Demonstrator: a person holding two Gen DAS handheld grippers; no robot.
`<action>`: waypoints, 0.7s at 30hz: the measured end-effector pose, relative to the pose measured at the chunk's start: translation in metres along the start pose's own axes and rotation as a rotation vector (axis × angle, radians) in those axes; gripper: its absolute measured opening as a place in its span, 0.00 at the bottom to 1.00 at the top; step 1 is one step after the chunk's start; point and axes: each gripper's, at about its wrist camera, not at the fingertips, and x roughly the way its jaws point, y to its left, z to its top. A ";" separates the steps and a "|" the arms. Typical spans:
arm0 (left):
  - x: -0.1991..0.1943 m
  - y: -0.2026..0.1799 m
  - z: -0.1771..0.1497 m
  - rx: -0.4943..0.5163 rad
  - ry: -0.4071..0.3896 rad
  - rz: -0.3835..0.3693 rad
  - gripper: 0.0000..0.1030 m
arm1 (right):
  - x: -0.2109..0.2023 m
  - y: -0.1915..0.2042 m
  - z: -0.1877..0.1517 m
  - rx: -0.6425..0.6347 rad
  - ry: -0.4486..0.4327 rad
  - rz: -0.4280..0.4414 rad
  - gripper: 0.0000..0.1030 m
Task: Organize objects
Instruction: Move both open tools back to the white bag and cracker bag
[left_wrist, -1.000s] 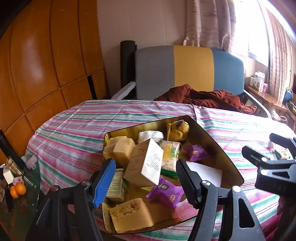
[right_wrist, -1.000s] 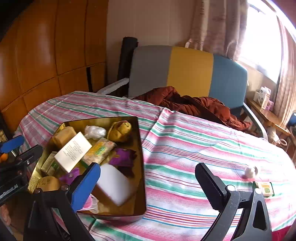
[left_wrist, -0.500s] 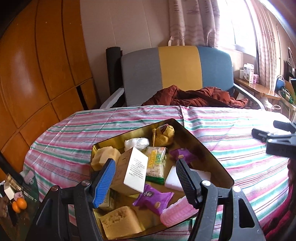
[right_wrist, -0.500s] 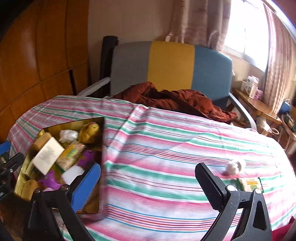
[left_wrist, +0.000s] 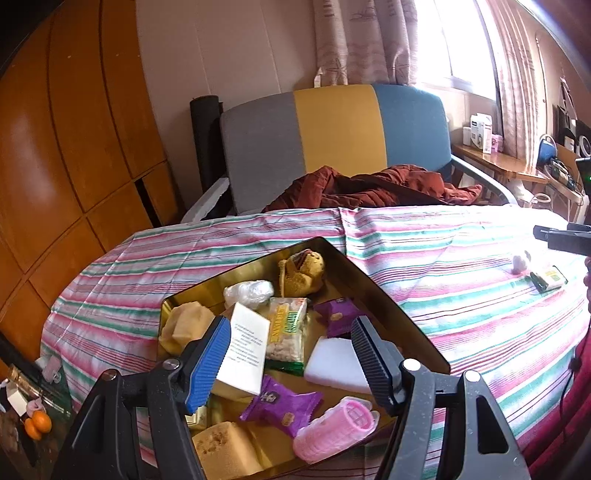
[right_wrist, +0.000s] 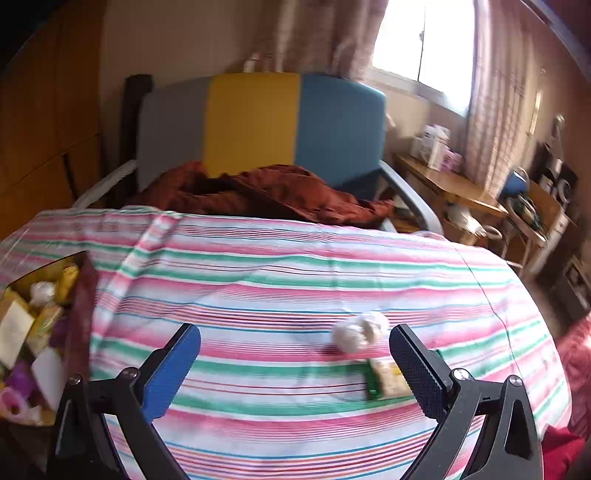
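A gold tin tray (left_wrist: 388, 295) on the striped tablecloth holds several things: a white box (left_wrist: 245, 350), a snack pack (left_wrist: 286, 332), purple packets (left_wrist: 282, 404), a white block (left_wrist: 340, 363), a pink hair roller (left_wrist: 338, 428), yellow sponges (left_wrist: 225, 450) and a plush toy (left_wrist: 303, 273). My left gripper (left_wrist: 291, 325) hovers open over the tray's near half, gripping nothing. My right gripper (right_wrist: 295, 332) is open over bare cloth. A white wrapped ball (right_wrist: 360, 330) and a green-yellow snack packet (right_wrist: 386, 378) lie just inside its right finger. The tray (right_wrist: 81, 295) is at the far left of the right wrist view.
A chair with a grey, yellow and blue back (left_wrist: 332, 147) stands behind the table with a rust-red cloth (left_wrist: 369, 186) on its seat. A low glass table with oranges (left_wrist: 37, 424) is at the left. A wooden desk (right_wrist: 454, 188) lies to the right. Red clothing (left_wrist: 554, 424) is at the near right.
My right gripper has swung right, away from the tray, to the white ball and snack packet. My left gripper has shifted slightly over the tray. Both stay open.
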 end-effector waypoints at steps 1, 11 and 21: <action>0.001 -0.003 0.001 0.006 0.002 -0.003 0.67 | 0.006 -0.014 -0.001 0.032 0.005 -0.027 1.00; 0.015 -0.037 0.012 0.042 0.033 -0.095 0.67 | 0.038 -0.111 -0.021 0.423 0.119 -0.114 1.00; 0.038 -0.106 0.038 0.055 0.119 -0.354 0.73 | 0.039 -0.162 -0.045 0.689 0.195 -0.126 1.00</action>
